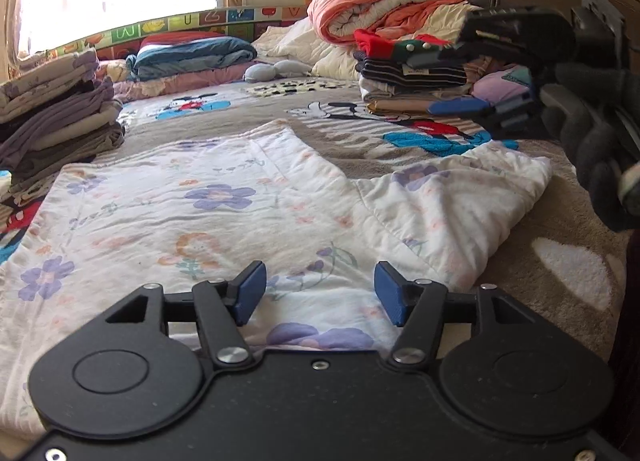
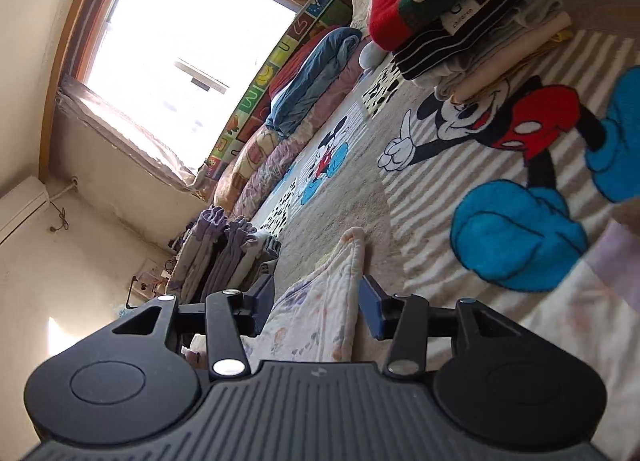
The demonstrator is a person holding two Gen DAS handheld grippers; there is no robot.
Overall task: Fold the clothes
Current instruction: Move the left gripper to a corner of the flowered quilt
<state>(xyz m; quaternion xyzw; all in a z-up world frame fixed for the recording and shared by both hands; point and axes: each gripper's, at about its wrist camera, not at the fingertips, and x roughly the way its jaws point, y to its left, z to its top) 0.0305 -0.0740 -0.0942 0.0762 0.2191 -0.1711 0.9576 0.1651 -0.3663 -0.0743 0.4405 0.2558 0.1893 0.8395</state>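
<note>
In the left wrist view, our left gripper [image 1: 320, 293] sits at 6 o'clock with its blue pads spread apart and nothing between them, low over the floral cloth [image 1: 208, 213]. That white cloth lies spread on the cartoon blanket [image 1: 360, 149] and fills the centre of the view, with one folded-over flap at 3 o'clock. Our right gripper [image 1: 464, 77] shows at 2 o'clock, held in a dark glove [image 1: 592, 141], clear of the cloth; we cannot tell from here how its jaws stand. A stack of folded clothes [image 1: 60, 117] rests at 9 o'clock, and a second pile [image 1: 412, 73] at 1 o'clock.

In the right wrist view, the picture is tilted. Our right gripper [image 2: 316, 309] has its jaws apart, and a raised edge of the floral cloth [image 2: 320, 301] stands between the pads at 6 o'clock, not pinched. The window [image 2: 188, 45] glares at 11 o'clock.
</note>
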